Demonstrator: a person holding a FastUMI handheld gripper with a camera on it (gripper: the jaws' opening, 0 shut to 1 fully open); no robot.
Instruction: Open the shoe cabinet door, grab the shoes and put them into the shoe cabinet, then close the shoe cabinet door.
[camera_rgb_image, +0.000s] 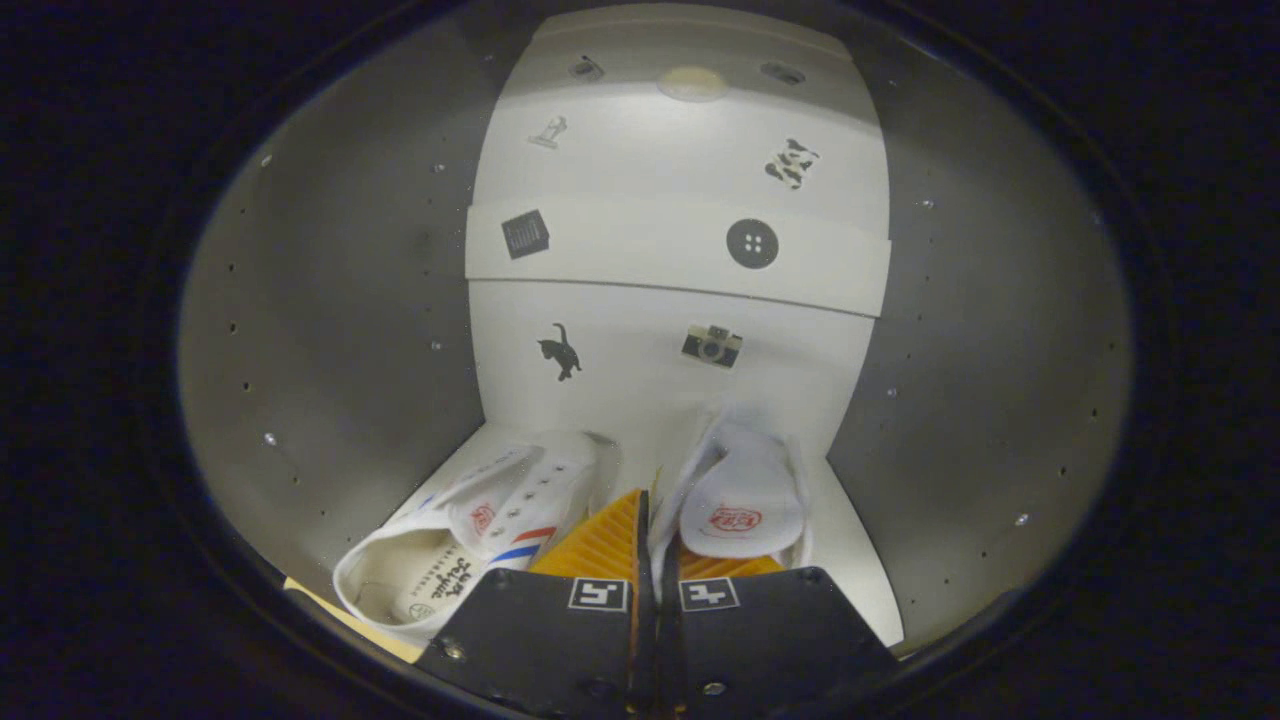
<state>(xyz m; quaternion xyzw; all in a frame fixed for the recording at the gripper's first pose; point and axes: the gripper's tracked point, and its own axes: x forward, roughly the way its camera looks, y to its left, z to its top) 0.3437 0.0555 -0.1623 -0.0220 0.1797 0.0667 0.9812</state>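
Observation:
I am looking into the shoe cabinet (330, 330), which has grey side walls and a white back panel. Two white shoes rest on its floor. The left shoe (480, 535), with red and blue stripes, lies at an angle just left of my fingers, its opening toward me. The right shoe (745, 495) points toward the back panel. My gripper (648, 505) is shut, and the fingers meet on the thin left side wall of the right shoe. The fingers hide that shoe's heel.
A white shelf (680, 255) crosses the cabinet above the shoes. Small stickers dot the back panel, among them a cat (561, 351) and a camera (712, 346). The side walls stand close on both sides. A strip of cabinet floor (860, 560) shows right of the shoes.

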